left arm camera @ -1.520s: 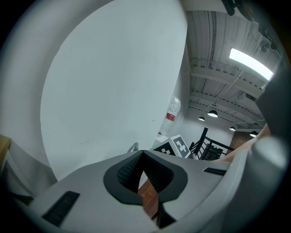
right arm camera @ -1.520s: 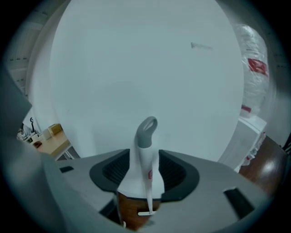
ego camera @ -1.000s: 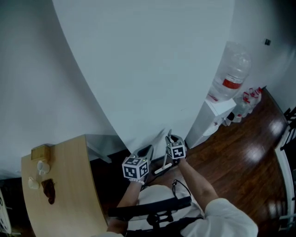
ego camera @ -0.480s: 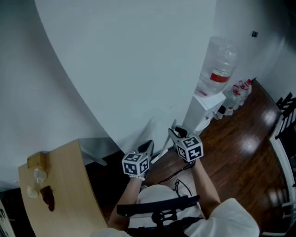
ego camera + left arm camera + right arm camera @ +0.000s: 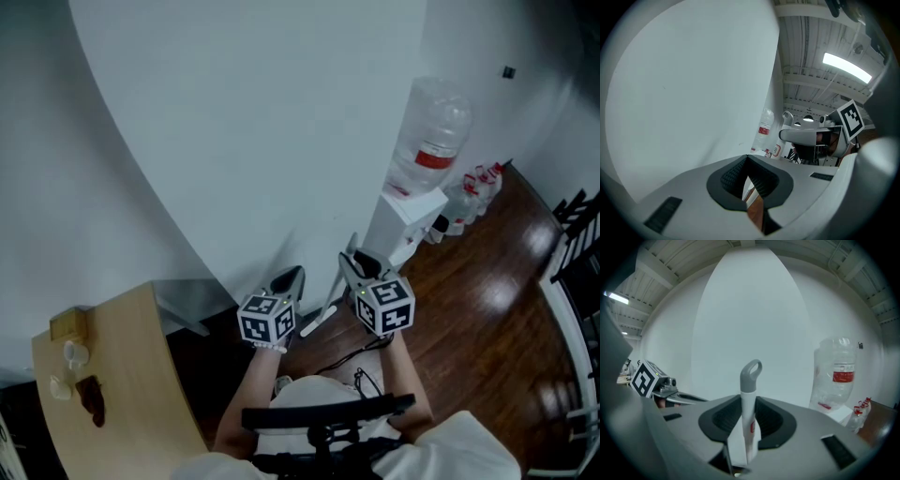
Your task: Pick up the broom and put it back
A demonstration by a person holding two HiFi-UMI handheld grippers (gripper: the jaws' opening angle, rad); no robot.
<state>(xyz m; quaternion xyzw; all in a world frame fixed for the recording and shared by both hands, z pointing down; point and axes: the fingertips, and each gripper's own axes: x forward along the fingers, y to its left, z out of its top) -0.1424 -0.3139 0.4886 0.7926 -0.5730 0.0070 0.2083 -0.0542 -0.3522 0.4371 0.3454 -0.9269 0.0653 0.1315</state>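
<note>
The broom's white handle (image 5: 748, 420), topped by a grey hanging loop (image 5: 752, 372), stands upright between the pads of my right gripper (image 5: 747, 425), which is shut on it. In the head view the handle (image 5: 322, 319) slants down and to the left below the right gripper (image 5: 352, 264), close to the curved white wall; the broom's head is hidden. My left gripper (image 5: 289, 279) hovers just left of it, apart from the handle. Its pads (image 5: 733, 173) stand closed together with nothing between them, and the right gripper (image 5: 806, 136) shows off to its right.
A white water dispenser (image 5: 401, 220) with a large clear bottle (image 5: 429, 141) stands against the wall at right, with small bottles (image 5: 473, 183) beside it on the dark wood floor. A wooden table (image 5: 122, 394) stands at the left. A black cable (image 5: 361, 352) lies below my hands.
Both grippers have risen along the wall, the right one much more, carrying the broom handle up with it. The left gripper stays empty beside it.
</note>
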